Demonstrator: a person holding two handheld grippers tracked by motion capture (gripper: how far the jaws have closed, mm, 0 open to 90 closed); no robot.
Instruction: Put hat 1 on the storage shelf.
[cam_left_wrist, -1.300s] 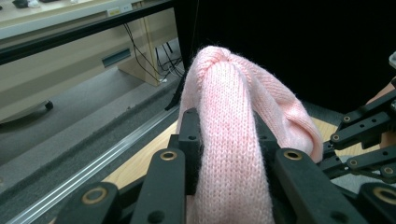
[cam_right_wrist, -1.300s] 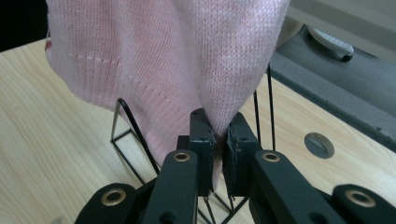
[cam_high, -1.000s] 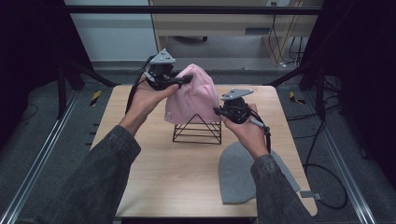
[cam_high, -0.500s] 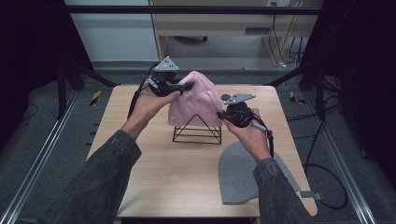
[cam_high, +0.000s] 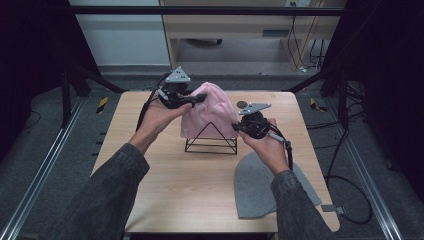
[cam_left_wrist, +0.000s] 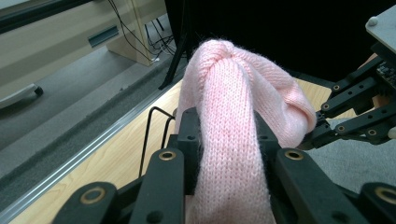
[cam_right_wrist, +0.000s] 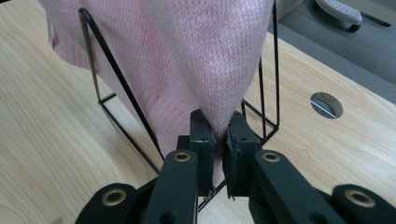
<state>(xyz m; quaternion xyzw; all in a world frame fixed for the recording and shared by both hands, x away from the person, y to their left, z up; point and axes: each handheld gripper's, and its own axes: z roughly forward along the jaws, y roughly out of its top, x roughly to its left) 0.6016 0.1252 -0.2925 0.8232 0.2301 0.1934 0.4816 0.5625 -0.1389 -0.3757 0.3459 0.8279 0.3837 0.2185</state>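
Observation:
A pink knitted hat (cam_high: 210, 107) is draped over a black wire triangular stand (cam_high: 211, 145) at the middle of the wooden table (cam_high: 175, 190). My left gripper (cam_high: 200, 98) is shut on a bunched fold at the hat's upper left. In the left gripper view the pink hat (cam_left_wrist: 233, 116) runs up between the jaws of my left gripper (cam_left_wrist: 226, 130). My right gripper (cam_high: 236, 127) is shut on the hat's lower right edge. The right gripper view shows my right gripper (cam_right_wrist: 218, 126) pinching the pink hat (cam_right_wrist: 196, 56) just in front of the stand (cam_right_wrist: 116, 79).
A grey knitted hat (cam_high: 260, 187) lies flat on the table at the front right, under the right forearm. A round cable hole (cam_high: 242, 104) sits behind the stand. Floor rails run along both sides of the table.

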